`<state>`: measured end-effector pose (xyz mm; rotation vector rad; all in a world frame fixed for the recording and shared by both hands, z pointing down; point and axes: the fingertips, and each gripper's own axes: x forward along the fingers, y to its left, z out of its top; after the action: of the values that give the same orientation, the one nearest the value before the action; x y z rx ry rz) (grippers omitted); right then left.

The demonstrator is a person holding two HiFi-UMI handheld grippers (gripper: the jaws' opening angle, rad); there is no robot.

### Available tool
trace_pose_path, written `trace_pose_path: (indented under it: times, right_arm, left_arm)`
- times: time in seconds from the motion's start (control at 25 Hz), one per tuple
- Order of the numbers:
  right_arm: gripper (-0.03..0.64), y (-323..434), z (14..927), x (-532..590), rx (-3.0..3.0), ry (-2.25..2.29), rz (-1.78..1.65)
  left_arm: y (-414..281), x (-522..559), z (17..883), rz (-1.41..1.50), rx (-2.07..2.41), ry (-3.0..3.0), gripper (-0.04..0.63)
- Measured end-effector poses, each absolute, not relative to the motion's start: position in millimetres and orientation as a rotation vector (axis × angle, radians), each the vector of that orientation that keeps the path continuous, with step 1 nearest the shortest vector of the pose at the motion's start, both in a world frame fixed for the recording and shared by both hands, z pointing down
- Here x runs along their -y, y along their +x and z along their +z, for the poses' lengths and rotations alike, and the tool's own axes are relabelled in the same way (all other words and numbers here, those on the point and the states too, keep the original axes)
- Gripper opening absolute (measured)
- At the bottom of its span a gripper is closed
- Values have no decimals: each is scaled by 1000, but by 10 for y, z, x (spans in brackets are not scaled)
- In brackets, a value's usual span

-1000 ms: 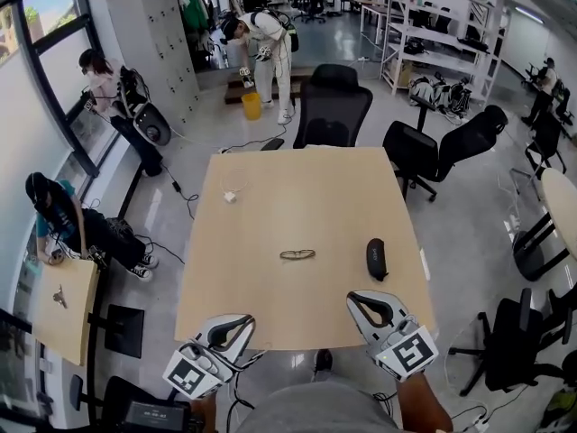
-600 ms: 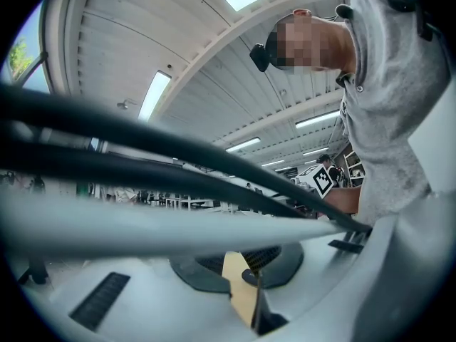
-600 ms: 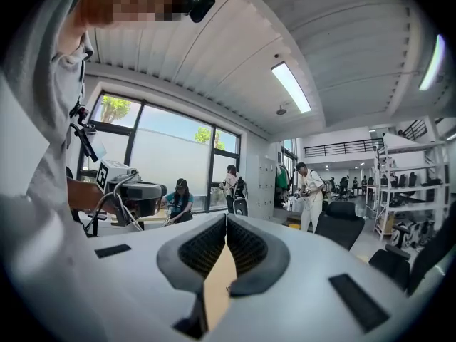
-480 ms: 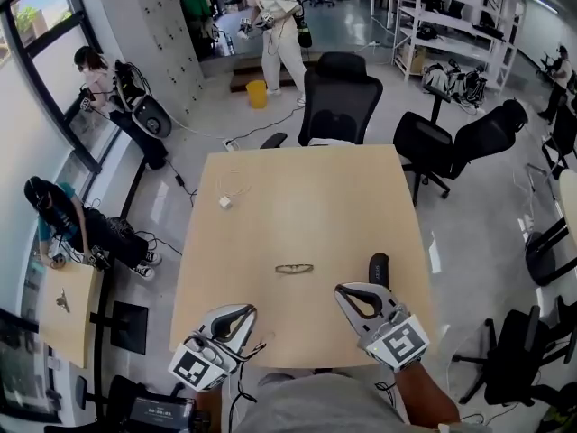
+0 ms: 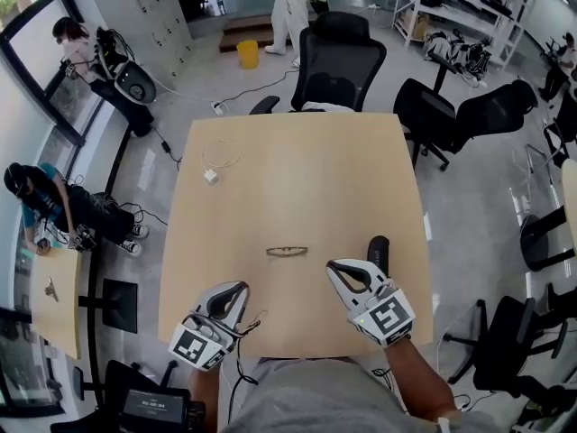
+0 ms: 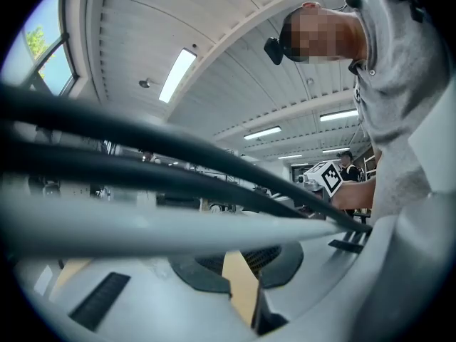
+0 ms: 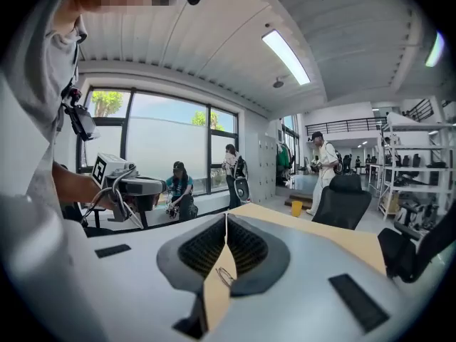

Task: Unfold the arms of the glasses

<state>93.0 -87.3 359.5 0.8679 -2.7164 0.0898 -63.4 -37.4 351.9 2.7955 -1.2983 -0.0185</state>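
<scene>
The glasses [image 5: 287,251] lie folded on the light wooden table [image 5: 297,179], just ahead of both grippers. My left gripper [image 5: 240,289] is over the near edge, to the glasses' lower left, its fingers meeting at the tips with nothing held. My right gripper [image 5: 335,266] is shut and empty, a short way to the glasses' right. In the right gripper view the glasses [image 7: 226,276] show small through the wedge below the closed jaws of the gripper [image 7: 226,219]. Cables cross the left gripper view and hide the jaw tips of that gripper [image 6: 239,258].
A black glasses case [image 5: 377,253] lies just right of the right gripper. A white charger with its cable [image 5: 212,171] sits at the table's far left. Black office chairs [image 5: 338,57] stand beyond the far edge and to the right [image 5: 469,120]. People stand and sit farther off.
Both grippers have moved forward and lower over the table's near edge, closer to the glasses. The glasses and the case have not moved on the table.
</scene>
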Motion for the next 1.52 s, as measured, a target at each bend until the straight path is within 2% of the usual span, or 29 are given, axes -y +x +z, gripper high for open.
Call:
trace_pose_path:
  times: [0.36,0.72,1.04,1.52]
  right_arm:
    - [9,674,4569,1441,2570,793,240]
    - [11,441,5672,1756,2364,659,300]
    - [12,470,6366,1821,2223,606,323]
    - [44,386,6683,1889,2160,578,319]
  left_arm:
    - [-661,1260,4747,175,1195,2689,20]
    - [-661,1638,5826,410,1073,2583,20]
    - [-567,1763,6298,557,956,2617,20]
    - [-577,1756,6612,638,891,2641,25]
